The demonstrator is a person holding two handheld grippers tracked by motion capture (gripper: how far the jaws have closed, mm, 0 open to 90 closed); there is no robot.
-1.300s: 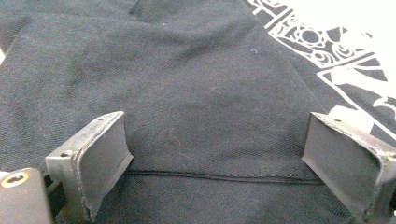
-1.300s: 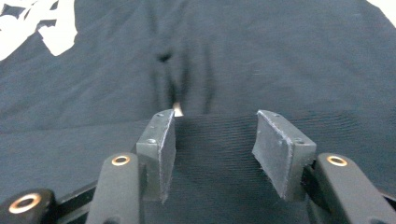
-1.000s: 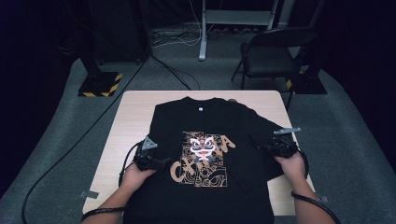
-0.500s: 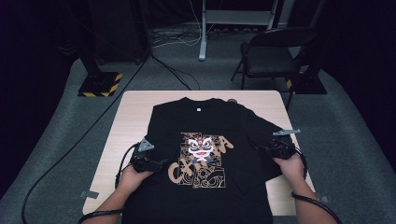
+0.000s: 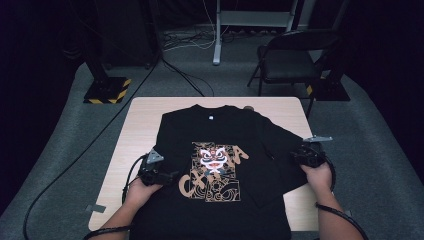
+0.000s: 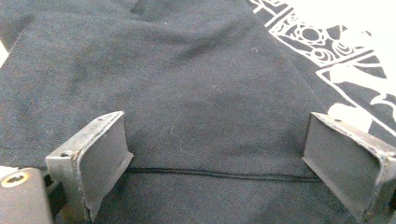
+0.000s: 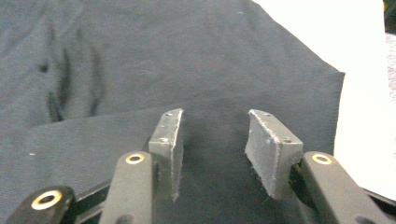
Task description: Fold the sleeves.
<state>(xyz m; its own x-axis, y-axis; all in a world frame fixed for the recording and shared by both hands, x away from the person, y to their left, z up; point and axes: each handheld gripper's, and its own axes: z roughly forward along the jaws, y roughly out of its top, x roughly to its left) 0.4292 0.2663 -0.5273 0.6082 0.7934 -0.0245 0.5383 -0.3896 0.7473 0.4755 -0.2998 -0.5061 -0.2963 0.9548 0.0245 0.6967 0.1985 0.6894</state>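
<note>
Your T-shirt (image 5: 225, 150): black, chest print orange-brown with white-and-red lion face (print reads white in left gripper view). Your table (image 5: 140, 125): pale wood. Chair (image 5: 287, 60): black. Floor stand base (image 5: 107, 91): yellow-black hazard stripes.

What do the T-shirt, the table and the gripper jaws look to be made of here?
T-shirt: black knit fabric, probably cotton, matte; fine weave and a stitched seam show in the left gripper view, with a printed graphic. Table: pale wood or wood-look laminate, smooth. Left gripper jaws: dark metal, seemingly, scuffed at the edges.
</note>
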